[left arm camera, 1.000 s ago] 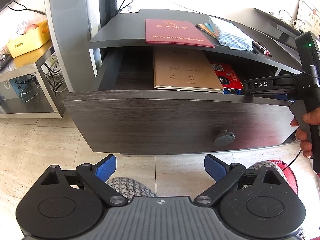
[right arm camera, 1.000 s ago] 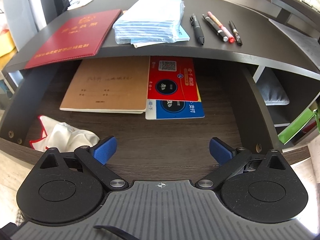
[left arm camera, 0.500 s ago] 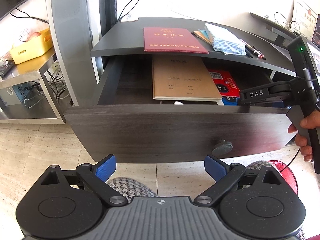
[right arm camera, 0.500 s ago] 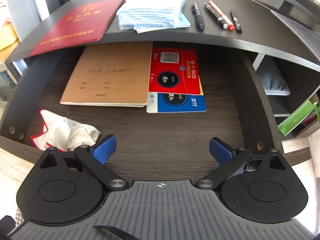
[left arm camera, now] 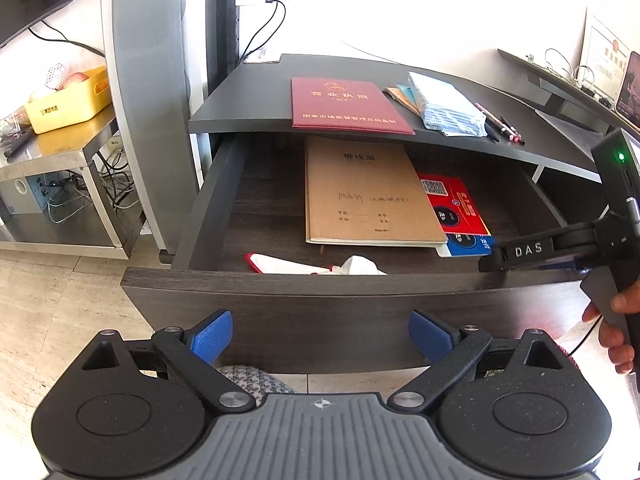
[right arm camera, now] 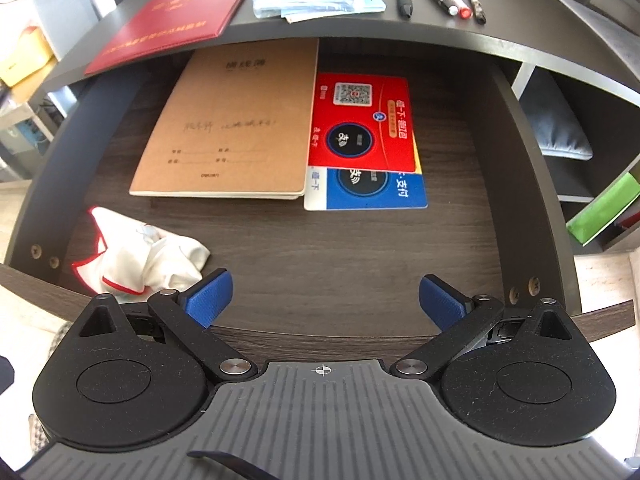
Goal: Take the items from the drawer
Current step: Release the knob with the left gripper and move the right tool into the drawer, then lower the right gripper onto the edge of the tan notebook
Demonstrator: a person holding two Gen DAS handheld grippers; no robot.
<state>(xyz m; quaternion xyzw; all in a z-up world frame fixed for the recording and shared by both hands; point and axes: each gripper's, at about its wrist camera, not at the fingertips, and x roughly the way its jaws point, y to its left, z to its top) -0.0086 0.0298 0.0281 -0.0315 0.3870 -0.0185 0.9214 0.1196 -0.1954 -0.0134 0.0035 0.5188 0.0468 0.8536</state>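
Pulled open under the dark surface (left arm camera: 256, 108): a dark wood-grain drawer (right arm camera: 360, 264). Inside, a kraft-brown notebook (right arm camera: 236, 128), long axis running front to back, title end toward the rear, small "deli" mark near its front edge. Just right of it, touching, a red card (right arm camera: 362, 120) with a QR code overlapping a blue card (right arm camera: 368, 192). Front left, a crumpled white cloth with red trim (right arm camera: 148, 256). Left gripper (left arm camera: 320, 336) fingers apart, empty, before the drawer front. Right gripper (right arm camera: 325, 300) fingers apart, empty, above the drawer floor; "DAS" on its side.

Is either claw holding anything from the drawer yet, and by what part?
Nothing is held. The left claw and right claw are both open and empty; the notebook and cloth lie in the drawer.
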